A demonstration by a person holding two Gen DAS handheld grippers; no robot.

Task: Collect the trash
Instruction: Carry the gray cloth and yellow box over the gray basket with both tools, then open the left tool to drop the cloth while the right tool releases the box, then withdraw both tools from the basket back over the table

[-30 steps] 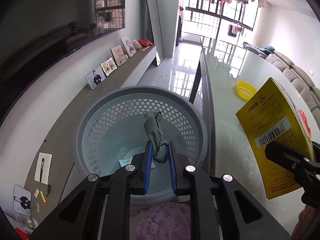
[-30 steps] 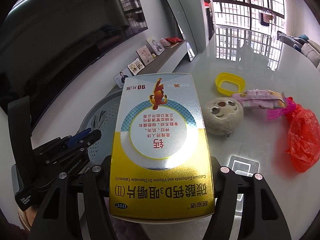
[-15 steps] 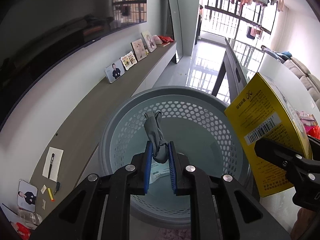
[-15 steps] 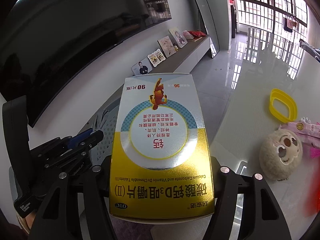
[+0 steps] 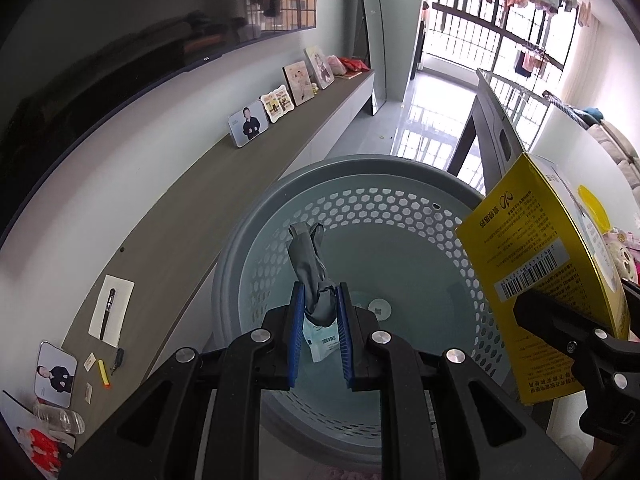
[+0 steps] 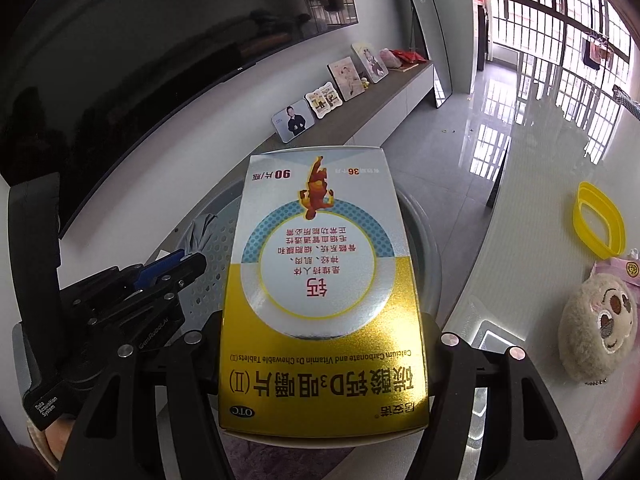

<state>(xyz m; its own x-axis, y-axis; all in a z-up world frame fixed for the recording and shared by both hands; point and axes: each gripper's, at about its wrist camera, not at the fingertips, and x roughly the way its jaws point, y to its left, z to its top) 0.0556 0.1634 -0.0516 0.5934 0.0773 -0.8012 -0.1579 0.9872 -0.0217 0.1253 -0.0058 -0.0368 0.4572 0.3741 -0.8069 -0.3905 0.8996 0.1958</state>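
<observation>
We hold the left gripper (image 5: 319,312) over the mouth of a round grey perforated basket (image 5: 400,208), its blue-padded fingers (image 5: 297,332) clenched on a crumpled grey wrapper (image 5: 310,268) that sticks up between them above the basket's opening. Down on the basket's pale floor we see a small white packet with a barcode (image 5: 322,342) just under the fingers and a round white sticker (image 5: 380,308) a little to the right of it.

Our right gripper (image 6: 324,364) grasps a yellow and silver tablet box (image 6: 322,312), the box wedged flat between the two fingers with its printed face toward the camera and the lettering upside down. In the left wrist view the same box (image 5: 548,280) shows its yellow barcode side, tilted, at the right rim of the basket and partly over it. From the right wrist view the basket (image 6: 208,280) lies behind and below the box, and the left gripper (image 6: 160,272) reaches over its left rim.

To the right runs a glossy white worktop (image 6: 532,216). On it we see a yellow plastic ring (image 6: 600,220), a beige plush toy with a face (image 6: 592,324) nearer us, and a pink packet (image 6: 624,272) between the two, partly cut off by the frame edge.

Along the wall a long grey shelf (image 5: 200,208) carries framed photos (image 5: 248,124) and, nearer us, a pen on a white sheet (image 5: 110,312).
</observation>
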